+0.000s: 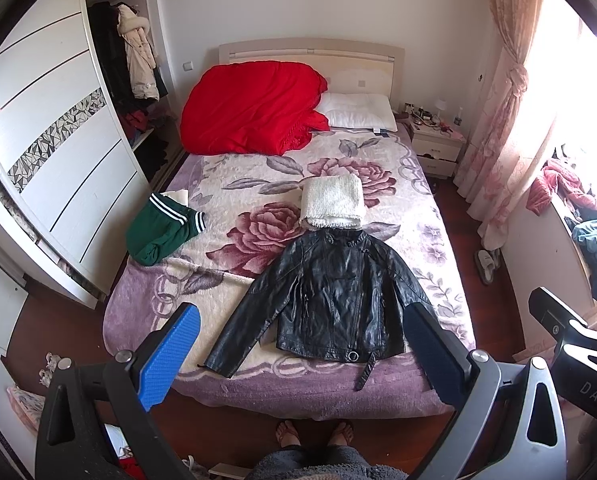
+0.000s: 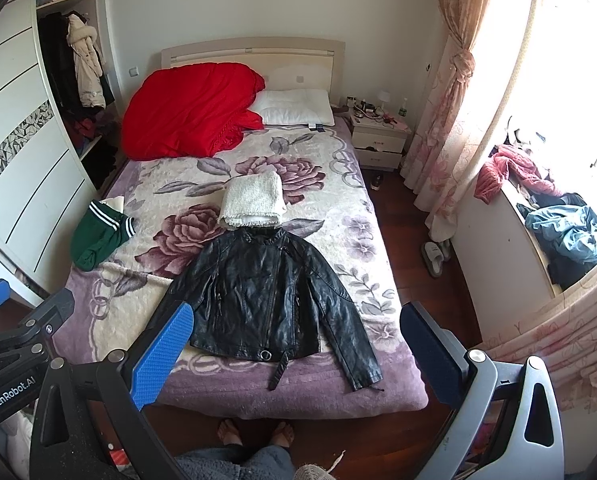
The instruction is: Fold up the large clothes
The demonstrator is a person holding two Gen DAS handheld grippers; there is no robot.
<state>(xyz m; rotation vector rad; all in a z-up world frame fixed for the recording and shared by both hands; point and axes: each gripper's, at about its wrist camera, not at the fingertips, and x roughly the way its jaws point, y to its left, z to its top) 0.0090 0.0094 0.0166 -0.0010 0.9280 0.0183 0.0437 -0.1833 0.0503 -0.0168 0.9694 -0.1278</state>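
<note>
A black leather jacket (image 1: 330,296) lies spread flat, front up, sleeves out, near the foot of the bed; it also shows in the right wrist view (image 2: 262,296). A folded white knit garment (image 1: 332,202) lies just beyond its collar, and shows in the right wrist view (image 2: 252,200). A green garment with white stripes (image 1: 162,232) lies bunched at the bed's left edge, also in the right wrist view (image 2: 98,240). My left gripper (image 1: 302,344) is open and empty, held above the bed's foot. My right gripper (image 2: 298,340) is open and empty, likewise held above the jacket's hem.
The bed (image 1: 226,184) has a floral blanket, a red quilt (image 1: 250,108) and a white pillow (image 1: 358,112) at the head. A wardrobe (image 1: 58,152) stands left, a nightstand (image 1: 436,144) and curtain (image 1: 498,128) right. Clothes pile on the sill (image 2: 558,220). Bare feet (image 1: 314,432) stand at the bed's foot.
</note>
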